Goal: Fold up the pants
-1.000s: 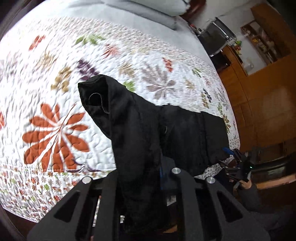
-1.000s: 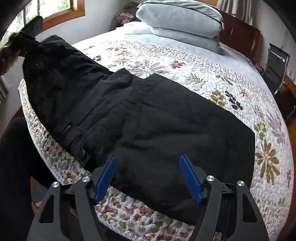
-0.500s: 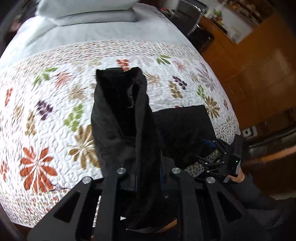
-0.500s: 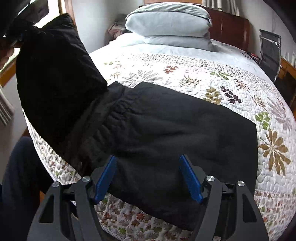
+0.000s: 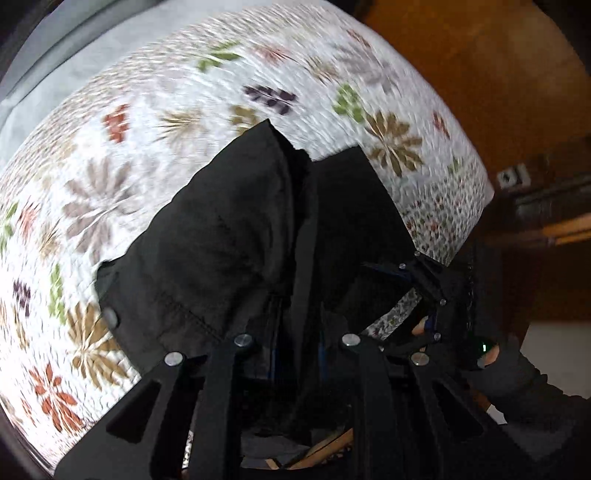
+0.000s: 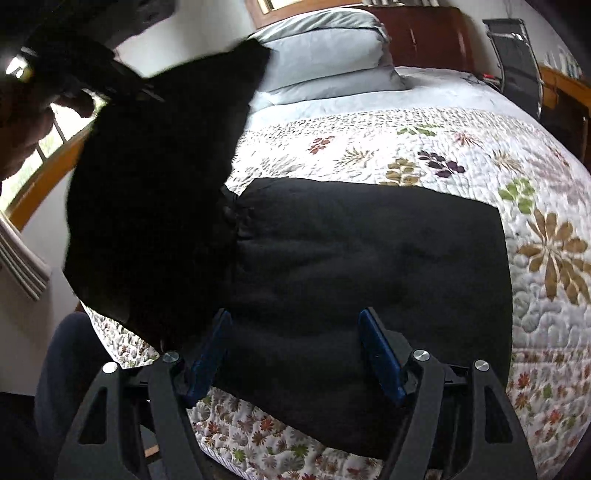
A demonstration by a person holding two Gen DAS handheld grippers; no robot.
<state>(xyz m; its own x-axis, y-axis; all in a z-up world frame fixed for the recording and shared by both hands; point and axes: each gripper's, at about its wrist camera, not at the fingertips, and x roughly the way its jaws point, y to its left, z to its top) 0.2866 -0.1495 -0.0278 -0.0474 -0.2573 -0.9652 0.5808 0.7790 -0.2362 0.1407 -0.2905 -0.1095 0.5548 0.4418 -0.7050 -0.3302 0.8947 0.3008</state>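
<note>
Black pants (image 6: 369, 258) lie flat across the flowered quilt (image 6: 461, 147) near the bed's front edge. One end of the pants (image 6: 155, 184) is lifted and hangs at the left, and my left gripper (image 6: 110, 79) holds it from above. In the left wrist view that hanging cloth (image 5: 229, 240) drapes from my left gripper (image 5: 297, 326), which is shut on it with the pads mostly buried in fabric. My right gripper (image 6: 295, 347) stands open low over the flat part of the pants by the bed edge, blue pads wide apart; it also shows as the right gripper (image 5: 424, 280).
Grey pillows (image 6: 325, 48) lie at the head of the bed before a dark wooden headboard (image 6: 424, 33). A black chair (image 6: 517, 62) stands at the far right. A person's leg (image 6: 66, 369) is beside the bed's front edge. Wooden floor (image 5: 480, 92) lies beyond the quilt.
My left gripper has carried the lifted end of the pants higher and across, over the flat part toward the right gripper. The right gripper has shifted slightly and stayed open.
</note>
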